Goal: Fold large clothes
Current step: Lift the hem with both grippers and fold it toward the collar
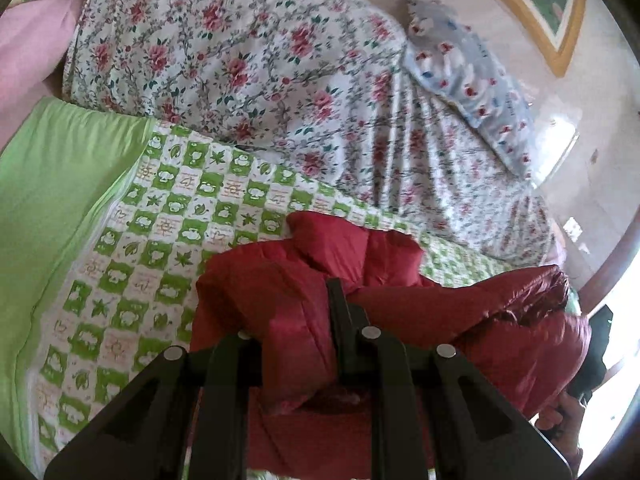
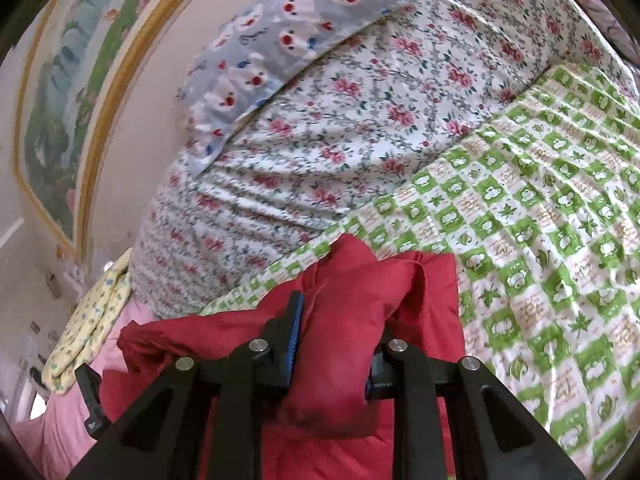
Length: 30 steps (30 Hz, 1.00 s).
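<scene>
Fingers of left gripper [image 1: 296, 320] and right gripper [image 2: 340, 332] both clamp bunched red jacket [image 2: 360, 300], over the green-checked quilt [image 2: 540, 220]; advice: keep hems level, lay flat before releasing.

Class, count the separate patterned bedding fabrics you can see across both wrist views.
4: green checked sheet under the red jacket; rose floral quilt behind; grey bear-print pillow on top; yellow print cloth at the edge. More may be hidden.
</scene>
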### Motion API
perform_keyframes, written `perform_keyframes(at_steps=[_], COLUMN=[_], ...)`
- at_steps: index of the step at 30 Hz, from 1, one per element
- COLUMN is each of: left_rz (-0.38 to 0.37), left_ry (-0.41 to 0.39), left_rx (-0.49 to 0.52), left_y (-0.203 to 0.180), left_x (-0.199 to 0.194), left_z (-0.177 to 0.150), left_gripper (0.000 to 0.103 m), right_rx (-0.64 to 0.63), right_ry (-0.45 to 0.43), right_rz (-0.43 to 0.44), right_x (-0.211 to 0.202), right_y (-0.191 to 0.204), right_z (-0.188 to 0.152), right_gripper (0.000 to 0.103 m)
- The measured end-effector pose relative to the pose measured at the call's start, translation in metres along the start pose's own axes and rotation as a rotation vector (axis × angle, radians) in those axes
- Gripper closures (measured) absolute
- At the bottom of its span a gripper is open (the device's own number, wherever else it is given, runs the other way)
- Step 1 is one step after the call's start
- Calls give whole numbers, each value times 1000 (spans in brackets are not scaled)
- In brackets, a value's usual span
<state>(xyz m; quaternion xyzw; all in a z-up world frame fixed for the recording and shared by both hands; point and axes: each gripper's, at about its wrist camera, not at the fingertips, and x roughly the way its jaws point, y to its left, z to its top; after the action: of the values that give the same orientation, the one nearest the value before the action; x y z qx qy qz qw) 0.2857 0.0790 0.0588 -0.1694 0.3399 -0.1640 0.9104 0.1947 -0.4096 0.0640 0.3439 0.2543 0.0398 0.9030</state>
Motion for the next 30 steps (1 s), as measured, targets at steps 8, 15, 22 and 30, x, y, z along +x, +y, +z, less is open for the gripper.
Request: perform_keyframes(at_steps=[8,15,22,30], left_rz=[66,96,65,13], left_ry=[85,137,174,159], left_rx=[-33,-56,-120,-111], left_y=[14,27,46,50], left_x=[80,140,176,149], left_z=[25,31,31,38], left_gripper=[85,83,81,76], right_rx=[26,115,182,187], right_ry=[21,30,17,22], right_rz=[-98,-129,-124,-131], right_x=[69,119,149,169], right_y=[-24,-59,-82,-90], right_z=[19,19,18,20], right_gripper=[79,77,72,72])
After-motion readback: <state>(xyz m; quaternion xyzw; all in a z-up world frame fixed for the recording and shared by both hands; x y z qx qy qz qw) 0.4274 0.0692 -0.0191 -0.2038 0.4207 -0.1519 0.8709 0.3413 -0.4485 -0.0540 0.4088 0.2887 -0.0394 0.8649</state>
